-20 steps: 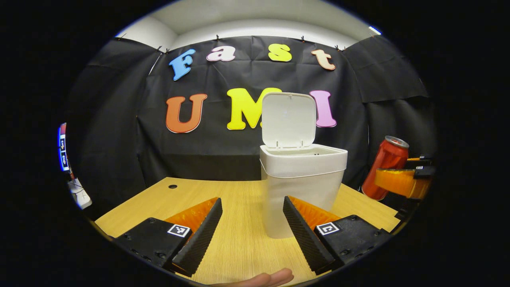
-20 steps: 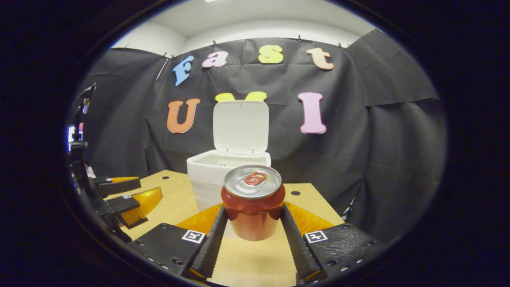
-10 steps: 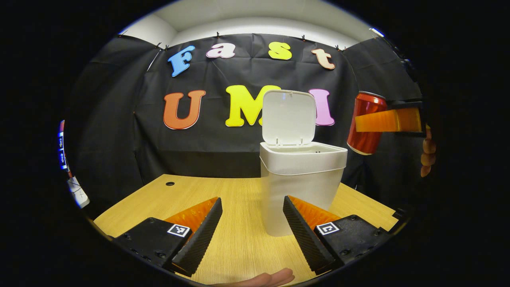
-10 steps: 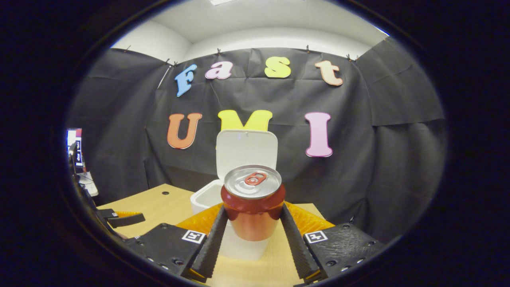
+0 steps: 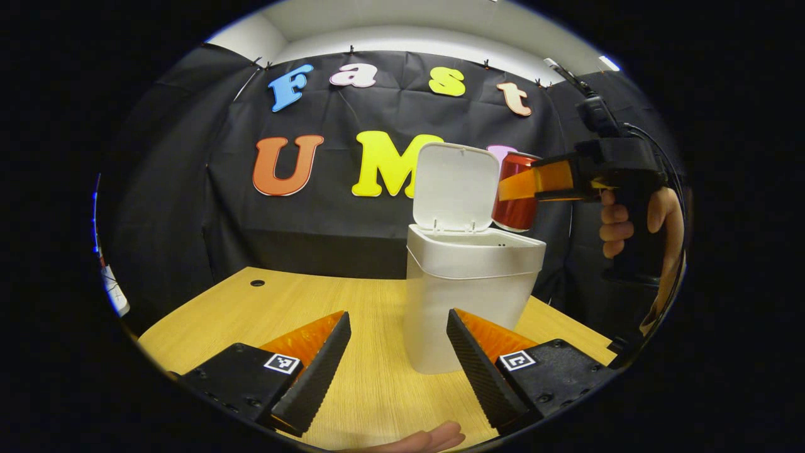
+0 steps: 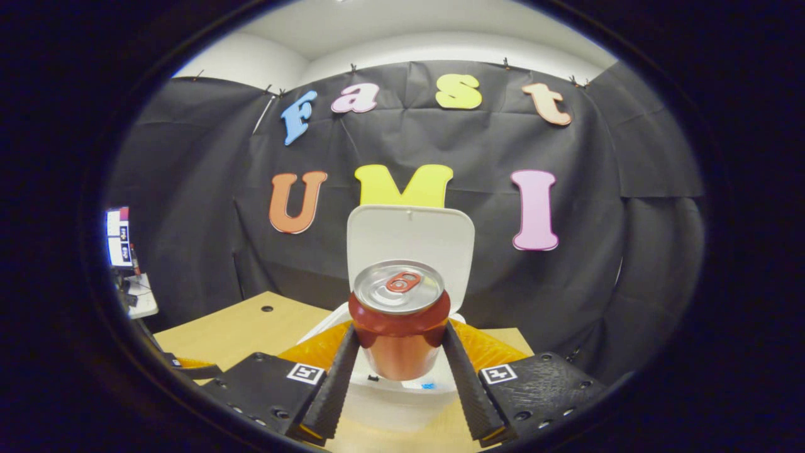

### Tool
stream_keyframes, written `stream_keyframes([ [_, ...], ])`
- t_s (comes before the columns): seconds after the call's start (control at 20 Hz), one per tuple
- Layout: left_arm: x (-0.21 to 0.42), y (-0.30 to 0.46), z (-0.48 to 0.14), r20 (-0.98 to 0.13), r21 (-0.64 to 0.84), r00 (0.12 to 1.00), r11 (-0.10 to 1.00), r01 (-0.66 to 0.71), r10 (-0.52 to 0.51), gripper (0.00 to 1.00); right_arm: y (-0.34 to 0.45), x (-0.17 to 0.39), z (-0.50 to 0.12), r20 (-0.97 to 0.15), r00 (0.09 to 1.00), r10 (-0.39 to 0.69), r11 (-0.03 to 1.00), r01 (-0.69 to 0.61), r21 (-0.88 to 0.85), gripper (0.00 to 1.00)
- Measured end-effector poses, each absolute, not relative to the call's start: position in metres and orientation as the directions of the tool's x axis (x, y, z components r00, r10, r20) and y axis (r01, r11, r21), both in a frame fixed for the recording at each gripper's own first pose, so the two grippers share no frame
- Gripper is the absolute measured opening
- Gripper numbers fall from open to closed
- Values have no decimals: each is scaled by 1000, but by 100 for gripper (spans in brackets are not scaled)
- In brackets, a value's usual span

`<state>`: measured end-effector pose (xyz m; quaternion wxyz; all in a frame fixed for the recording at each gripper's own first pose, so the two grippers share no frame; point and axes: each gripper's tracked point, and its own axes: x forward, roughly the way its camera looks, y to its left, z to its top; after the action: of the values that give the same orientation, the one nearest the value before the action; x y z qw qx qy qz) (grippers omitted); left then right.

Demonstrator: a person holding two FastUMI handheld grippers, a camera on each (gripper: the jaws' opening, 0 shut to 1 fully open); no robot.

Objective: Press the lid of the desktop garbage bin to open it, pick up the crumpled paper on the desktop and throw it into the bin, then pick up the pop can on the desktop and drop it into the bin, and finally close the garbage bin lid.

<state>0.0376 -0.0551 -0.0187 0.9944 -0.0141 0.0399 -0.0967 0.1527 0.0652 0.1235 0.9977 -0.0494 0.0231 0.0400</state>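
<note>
A white garbage bin [image 5: 468, 296] stands on the wooden desktop [image 5: 352, 302] with its lid [image 5: 456, 187] raised upright. My right gripper [image 6: 399, 371] is shut on a red pop can [image 6: 399, 327], held upright above the bin's open mouth [image 6: 402, 390]. In the left gripper view that can [image 5: 514, 192] hangs just right of the raised lid, over the bin's right rim, with a hand [image 5: 632, 214] on the handle behind it. My left gripper [image 5: 397, 365] stands open low over the desktop in front of the bin, nothing between its fingers.
The desktop has a small round cable hole [image 5: 257, 282] at the back left. A monitor and a white object [image 6: 126, 251] sit beyond the desk's left edge. Fingertips [image 5: 421, 437] show at the bottom edge of the left gripper view.
My right gripper has carried the can up from desk level at the right and leftward over the bin's opening. The left gripper has barely moved.
</note>
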Motion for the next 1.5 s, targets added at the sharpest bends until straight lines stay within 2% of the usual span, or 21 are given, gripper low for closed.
stream_keyframes([
  [0.25,38,-50,-16,-62,-28,981,983,181,-183,99,65,197,109,-117,990,78,995,-85,-56,76],
  [0.3,38,-49,-14,-55,-29,982,983,179,-180,99,60,204,112,-108,993,50,997,-57,-56,75],
  [0.35,38,-48,-12,-51,-34,982,983,178,-179,99,60,210,112,-113,992,49,997,-56,-62,70],
  [0.5,37,-49,-11,-47,-42,982,982,183,-185,99,62,224,107,-130,991,35,994,-48,-94,70],
  [0.8,38,-46,-11,-48,-36,983,983,177,-179,99,84,219,103,-131,987,88,989,-103,-110,70],
  [0.95,39,-43,-14,-58,-42,983,984,173,-176,99,88,216,106,-120,988,95,989,-107,-99,80],
  [1.05,38,-42,-15,-62,-43,983,985,170,-172,99,87,217,111,-106,990,94,992,-103,-76,79],
  [1.3,40,-42,-15,-61,-43,983,985,169,-172,99,79,217,115,-99,992,79,994,-85,-63,93],
  [1.5,41,-43,-16,-67,-49,983,985,166,-169,99,82,214,120,-111,988,111,993,-116,-38,94],
])
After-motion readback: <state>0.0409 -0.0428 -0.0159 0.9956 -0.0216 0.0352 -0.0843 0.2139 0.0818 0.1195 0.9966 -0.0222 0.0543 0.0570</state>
